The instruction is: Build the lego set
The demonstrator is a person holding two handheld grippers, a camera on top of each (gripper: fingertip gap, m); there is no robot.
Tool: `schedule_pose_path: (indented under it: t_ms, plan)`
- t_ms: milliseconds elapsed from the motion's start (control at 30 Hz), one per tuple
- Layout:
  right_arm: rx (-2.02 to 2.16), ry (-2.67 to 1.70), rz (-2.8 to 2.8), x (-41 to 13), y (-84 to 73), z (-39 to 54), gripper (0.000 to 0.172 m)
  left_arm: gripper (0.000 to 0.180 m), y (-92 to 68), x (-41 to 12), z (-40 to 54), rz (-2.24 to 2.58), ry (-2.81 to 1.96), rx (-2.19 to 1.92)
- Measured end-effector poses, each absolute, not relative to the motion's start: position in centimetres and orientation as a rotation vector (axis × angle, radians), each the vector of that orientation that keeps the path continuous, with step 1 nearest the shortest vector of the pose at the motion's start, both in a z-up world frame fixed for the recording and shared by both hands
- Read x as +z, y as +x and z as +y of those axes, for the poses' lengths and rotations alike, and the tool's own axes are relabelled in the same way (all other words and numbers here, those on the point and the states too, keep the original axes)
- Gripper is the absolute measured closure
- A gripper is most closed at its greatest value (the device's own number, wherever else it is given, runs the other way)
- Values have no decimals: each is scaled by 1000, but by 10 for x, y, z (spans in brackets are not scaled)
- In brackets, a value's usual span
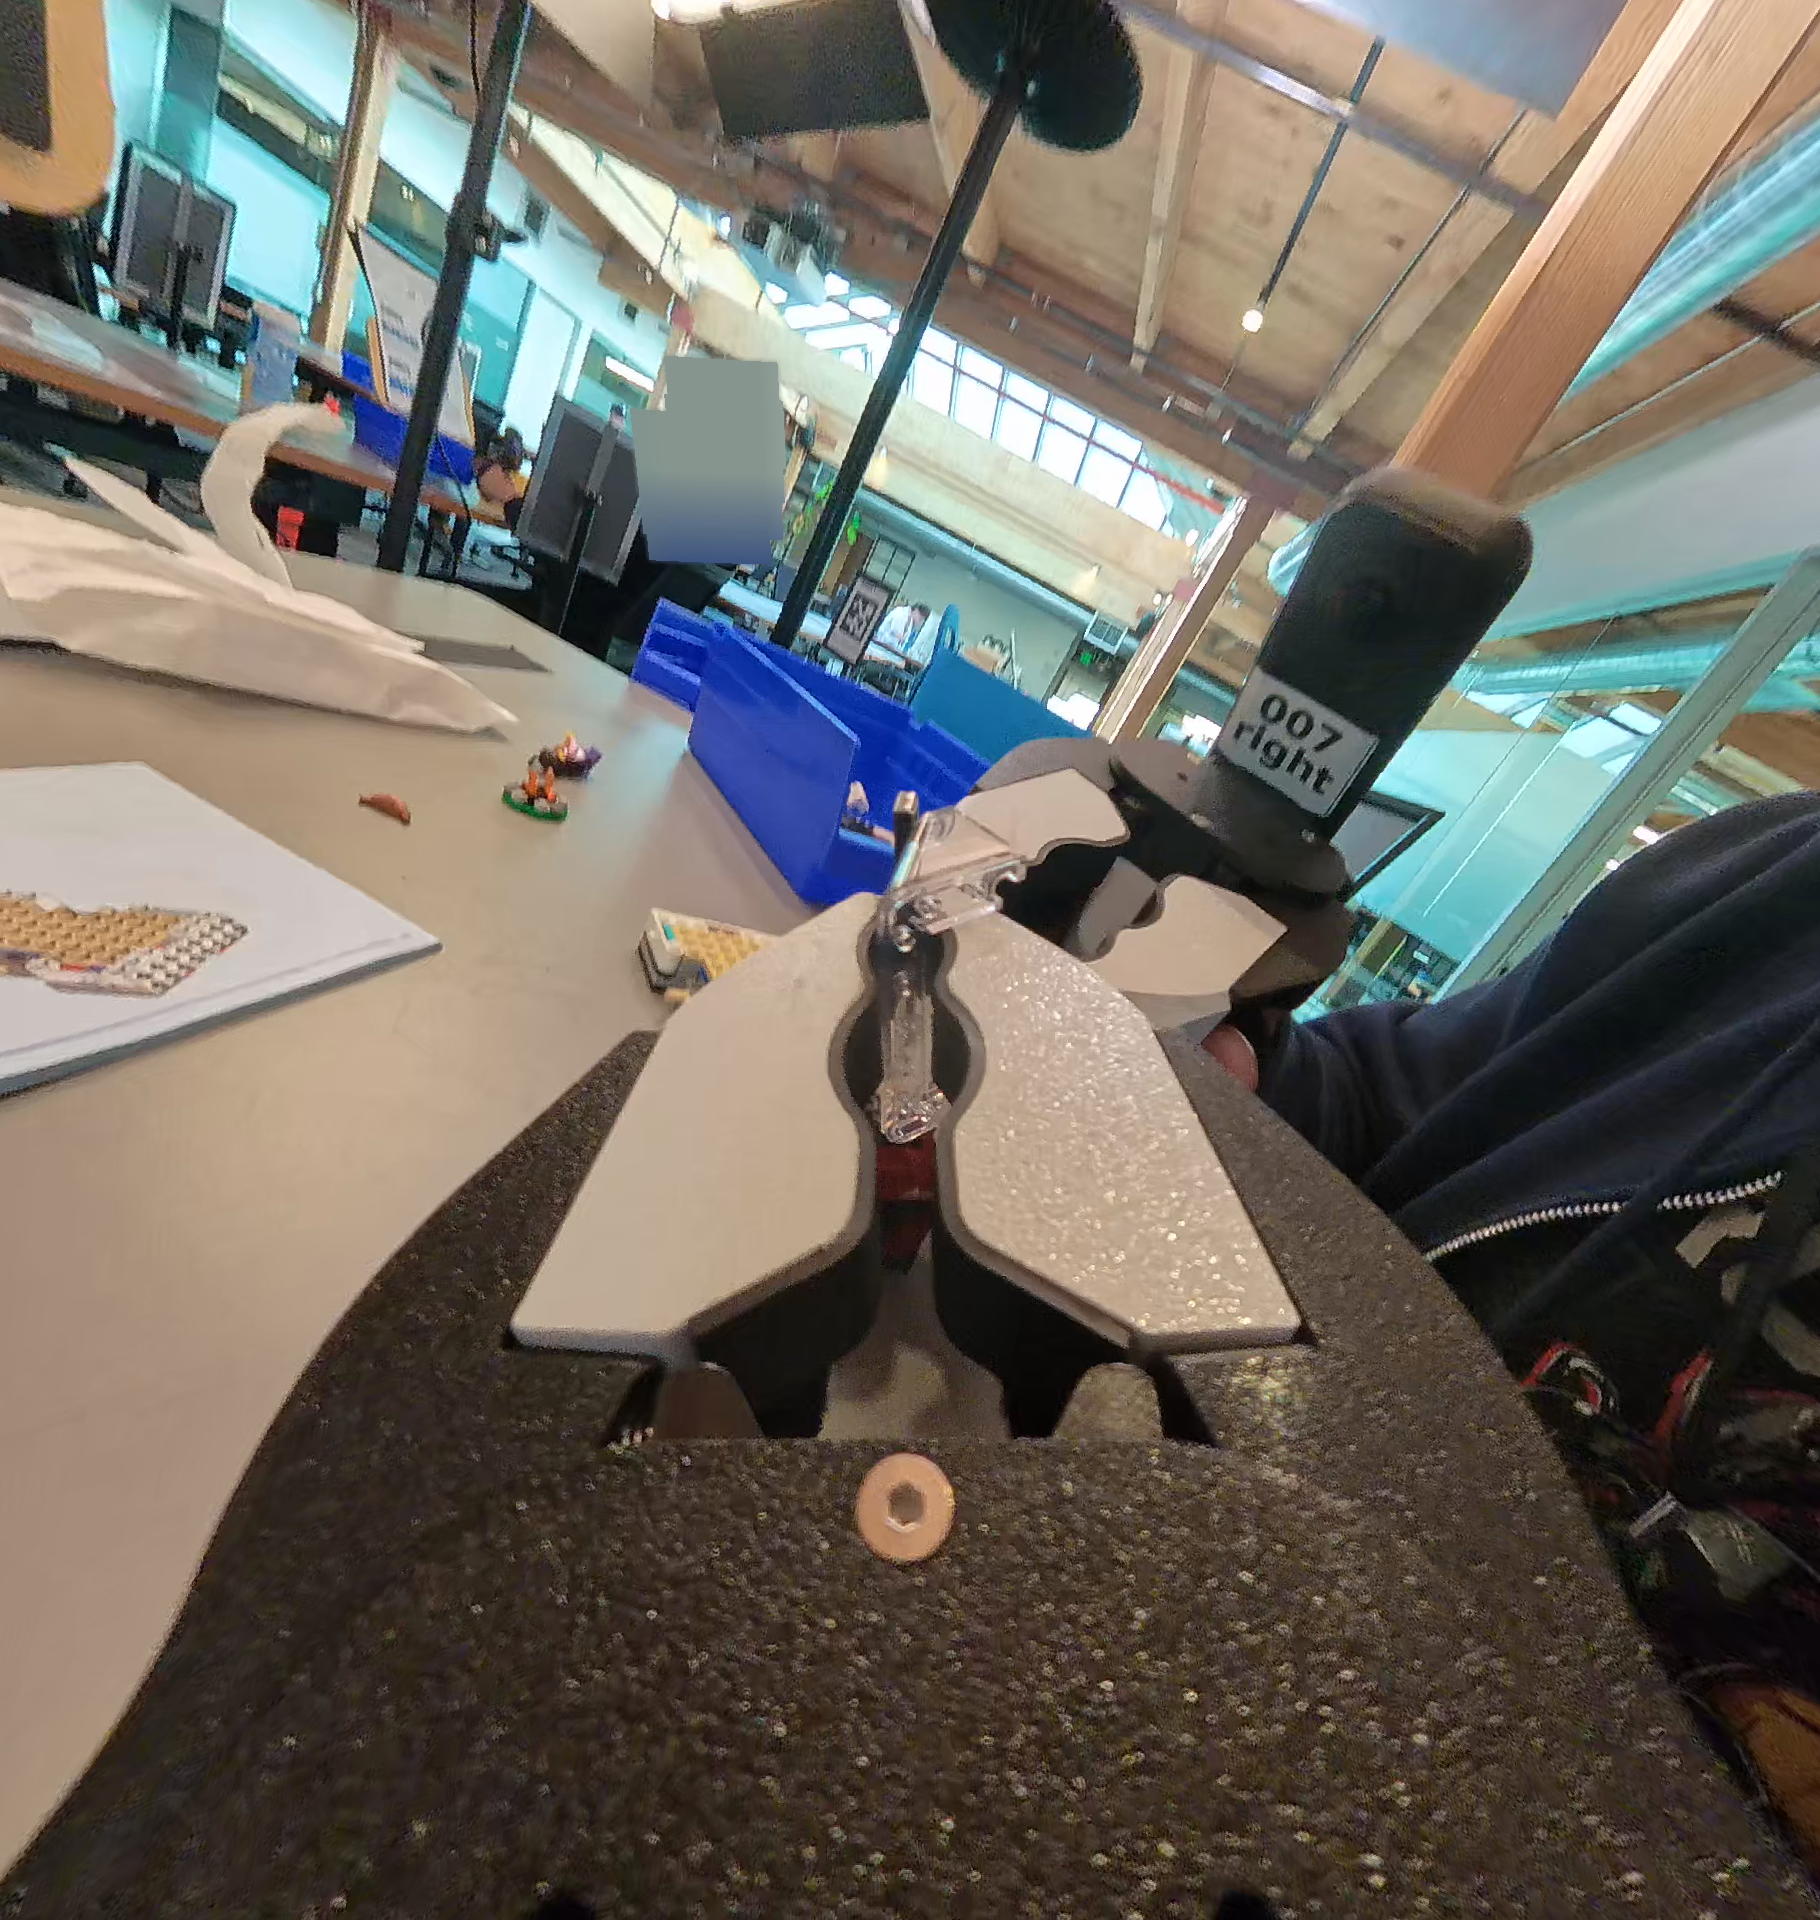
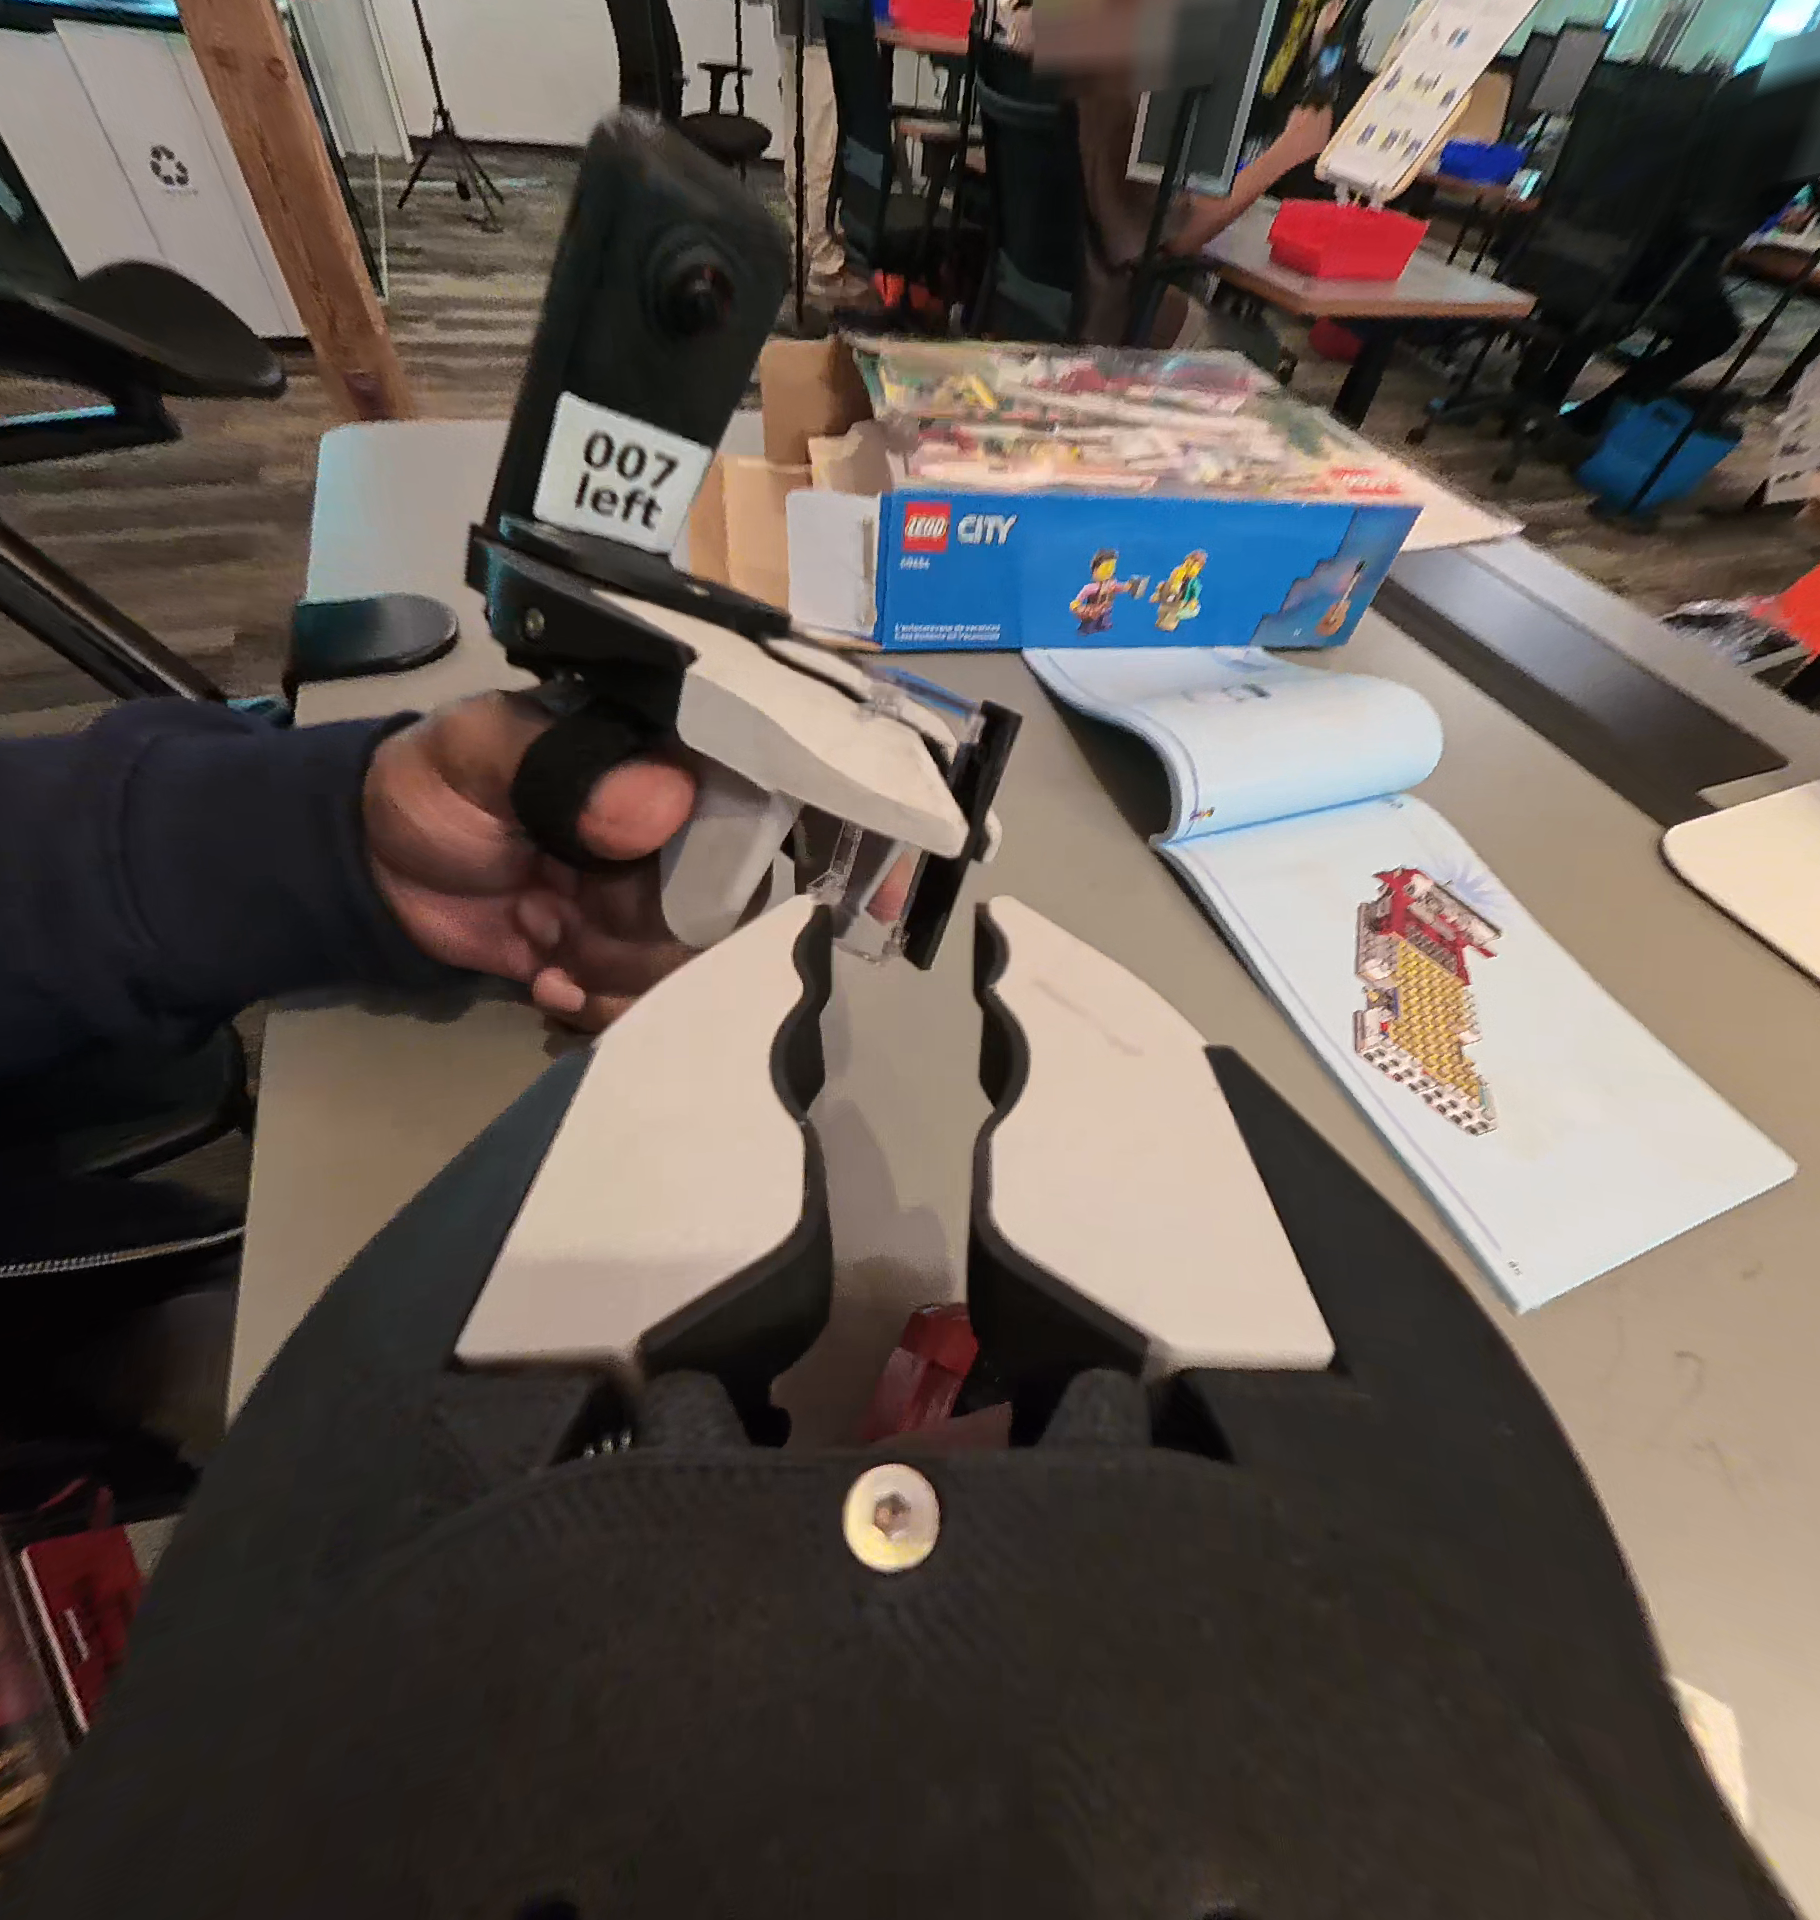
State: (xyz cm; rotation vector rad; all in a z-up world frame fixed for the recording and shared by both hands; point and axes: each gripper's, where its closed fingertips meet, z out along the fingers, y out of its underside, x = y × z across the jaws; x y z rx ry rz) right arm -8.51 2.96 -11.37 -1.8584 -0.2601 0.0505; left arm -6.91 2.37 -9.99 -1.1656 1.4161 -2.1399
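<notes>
My left gripper (image 1: 906, 925) is shut on a clear plastic pane (image 1: 911, 1029) that runs up between its pads and sticks out past the tips. In the right wrist view the left gripper (image 2: 963, 831) holds this clear pane (image 2: 864, 883) with a black frame strip (image 2: 963, 821) along its edge, above the grey table (image 2: 1093, 883). My right gripper (image 2: 901, 925) is open, with its fingers on either side of the pane's lower end and not pressing on it. It also shows in the left wrist view (image 1: 1093, 883), just beyond the pane's tip.
An open instruction booklet (image 2: 1508, 1039) and a blue toy brick box (image 2: 1145, 561) lie ahead on the right. A blue bin (image 1: 781, 769), a small brick build (image 1: 693, 951), small figures (image 1: 537, 795) and a white paper bag (image 1: 210, 613) lie on the table. Both grippers' tips are close together, under 4 cm apart.
</notes>
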Motion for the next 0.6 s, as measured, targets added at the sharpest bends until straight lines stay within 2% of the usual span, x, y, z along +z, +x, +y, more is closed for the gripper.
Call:
schedule_pose_path:
  t_ms: [200, 433, 600]
  plan:
    - [-118, -1781, -281, -83, -74, 30, 127, 177, -63, -48, 34, 1235, -971, -2236]
    - [-563, -1543, -413, 10, -48, 42, 127, 177, -36, 66, 58, 996, -612, -2213]
    - [-676, -1366, -438, 80, -34, 52, 127, 177, -26, 133, 54, 905, -266, -2162]
